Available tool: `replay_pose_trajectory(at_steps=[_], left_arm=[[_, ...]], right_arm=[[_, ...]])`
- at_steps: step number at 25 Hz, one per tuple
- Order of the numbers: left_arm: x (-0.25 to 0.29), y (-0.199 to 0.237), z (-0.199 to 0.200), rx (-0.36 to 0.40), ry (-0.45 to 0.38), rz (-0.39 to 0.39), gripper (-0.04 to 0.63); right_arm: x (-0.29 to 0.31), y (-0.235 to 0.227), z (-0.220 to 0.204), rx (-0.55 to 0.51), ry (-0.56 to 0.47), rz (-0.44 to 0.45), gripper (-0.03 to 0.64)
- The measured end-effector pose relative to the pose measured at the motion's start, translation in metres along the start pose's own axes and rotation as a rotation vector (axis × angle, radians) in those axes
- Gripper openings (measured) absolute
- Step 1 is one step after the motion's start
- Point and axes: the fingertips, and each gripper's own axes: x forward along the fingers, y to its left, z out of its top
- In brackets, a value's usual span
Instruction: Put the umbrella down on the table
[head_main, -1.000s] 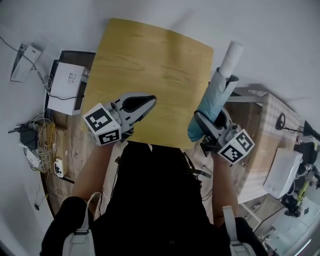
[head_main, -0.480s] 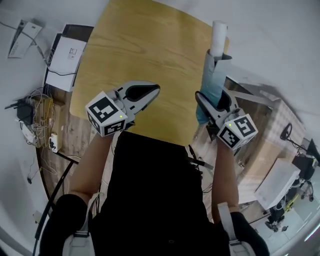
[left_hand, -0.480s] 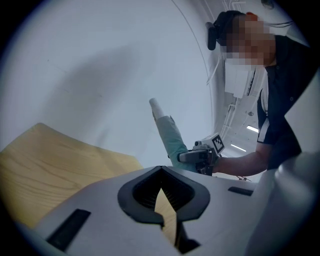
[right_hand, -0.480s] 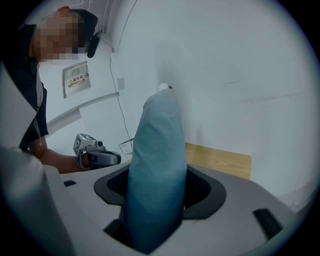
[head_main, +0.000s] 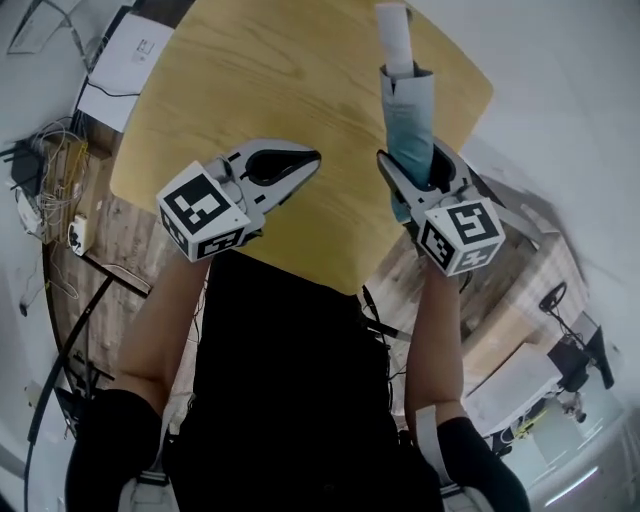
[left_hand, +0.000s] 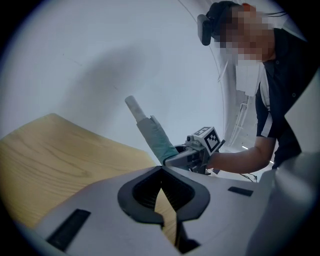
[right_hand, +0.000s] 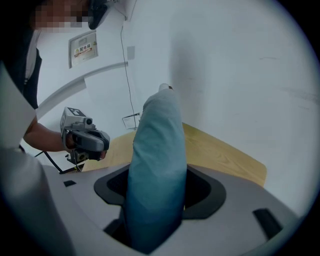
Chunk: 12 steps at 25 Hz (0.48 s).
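Observation:
A folded teal umbrella (head_main: 408, 115) with a white handle end sticks up and away from me, over the right part of the yellow wooden table (head_main: 270, 80). My right gripper (head_main: 410, 157) is shut on its lower part. In the right gripper view the umbrella (right_hand: 157, 160) fills the space between the jaws of that gripper (right_hand: 159, 175), with the table (right_hand: 225, 152) behind. My left gripper (head_main: 312, 157) hovers over the table's near left part, shut and holding nothing. The left gripper view shows its jaws (left_hand: 161, 170) meeting at the tips, and beyond them the umbrella (left_hand: 155, 137).
A white box (head_main: 110, 70) and tangled cables (head_main: 45, 170) lie on the floor left of the table. Another wooden surface (head_main: 510, 300) stands at the right. Pale wall lies beyond the table's far edge. My dark-clothed body is right at the near edge.
The right gripper has carried the umbrella from beside the table's right edge to above the tabletop, now more upright. The left gripper has stayed shut over the near left part.

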Motion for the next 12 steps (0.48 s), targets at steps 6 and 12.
replay_pose_trajectory(at_steps=[6,12], left_arm=[[0.004,0.018,-0.009,-0.036,-0.049,0.032,0.014],[0.006,0.030,-0.015,-0.048,-0.057,0.042,0.013]], right_arm=[[0.038,-0.003,-0.023,-0.078,0.135,0.030,0.293],[0.061,-0.001,-0.036,-0.114,0.218,0.048,0.293]])
